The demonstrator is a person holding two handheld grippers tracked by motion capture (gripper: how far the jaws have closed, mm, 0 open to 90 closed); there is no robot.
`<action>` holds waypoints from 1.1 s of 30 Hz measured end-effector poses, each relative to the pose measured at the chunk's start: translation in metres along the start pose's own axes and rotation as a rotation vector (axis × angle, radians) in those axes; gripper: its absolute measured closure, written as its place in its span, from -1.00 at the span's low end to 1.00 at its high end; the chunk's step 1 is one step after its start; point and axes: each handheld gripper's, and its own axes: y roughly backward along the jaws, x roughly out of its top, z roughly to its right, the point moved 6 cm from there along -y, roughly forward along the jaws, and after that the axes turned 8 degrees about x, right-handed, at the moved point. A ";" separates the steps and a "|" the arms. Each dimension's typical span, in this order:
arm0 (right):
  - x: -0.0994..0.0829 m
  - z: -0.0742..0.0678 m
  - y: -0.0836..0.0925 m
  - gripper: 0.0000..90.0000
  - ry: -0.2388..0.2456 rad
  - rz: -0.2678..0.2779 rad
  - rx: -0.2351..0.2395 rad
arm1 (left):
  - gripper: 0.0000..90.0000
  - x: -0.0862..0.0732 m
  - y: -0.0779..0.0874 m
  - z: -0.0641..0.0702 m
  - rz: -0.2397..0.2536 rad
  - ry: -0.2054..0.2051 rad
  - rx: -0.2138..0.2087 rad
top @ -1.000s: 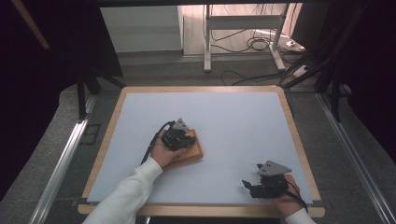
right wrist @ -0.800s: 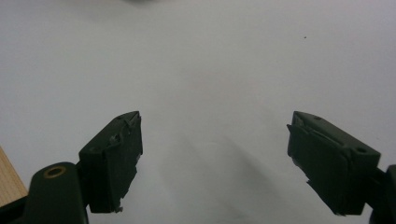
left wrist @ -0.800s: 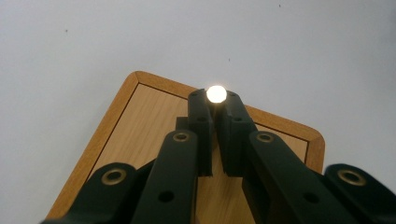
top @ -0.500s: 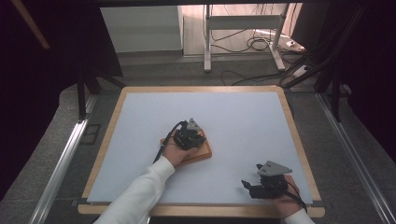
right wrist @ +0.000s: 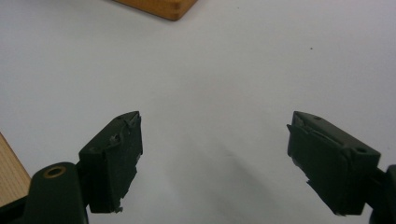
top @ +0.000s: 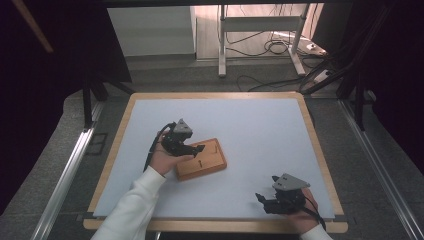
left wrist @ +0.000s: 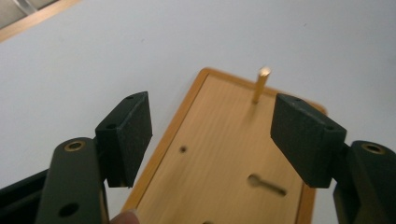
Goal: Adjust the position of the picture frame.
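A small wooden board [top: 205, 162] lies flat on the white table top [top: 250, 125], left of the middle. In the left gripper view the board [left wrist: 224, 168] carries an upright brass pin [left wrist: 259, 85], a small hole [left wrist: 183, 149] and a short slot [left wrist: 267, 185]. My left gripper [top: 199, 148] hovers over the board's left end. Its jaws have just been opening and now stand wide in the left gripper view [left wrist: 217, 133], with nothing gripped between the pads. My right gripper [top: 261, 200] rests near the front edge and is open over bare table in the right gripper view [right wrist: 215, 158].
The table top has a raised wooden rim [top: 215, 225] all round. A corner of the board [right wrist: 161, 7] shows at the top of the right gripper view. Beyond the table stand a metal frame [top: 260, 30] and loose cables [top: 280, 47] on the floor.
My left gripper has drawn back to the left and risen off the board. The board lies where it was. The right hand has not moved.
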 end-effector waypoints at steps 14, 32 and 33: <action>0.006 -0.002 -0.007 -0.59 0.026 0.002 0.031 | 0.08 -0.024 0.020 -0.047 0.016 0.115 0.089; 0.012 -0.005 -0.019 -0.59 0.081 -0.014 0.047 | 1.00 -0.070 0.022 -0.089 -0.083 0.121 0.128; 0.013 -0.005 -0.018 -0.59 0.085 -0.008 0.048 | 1.00 -0.071 0.020 -0.088 -0.091 0.114 0.126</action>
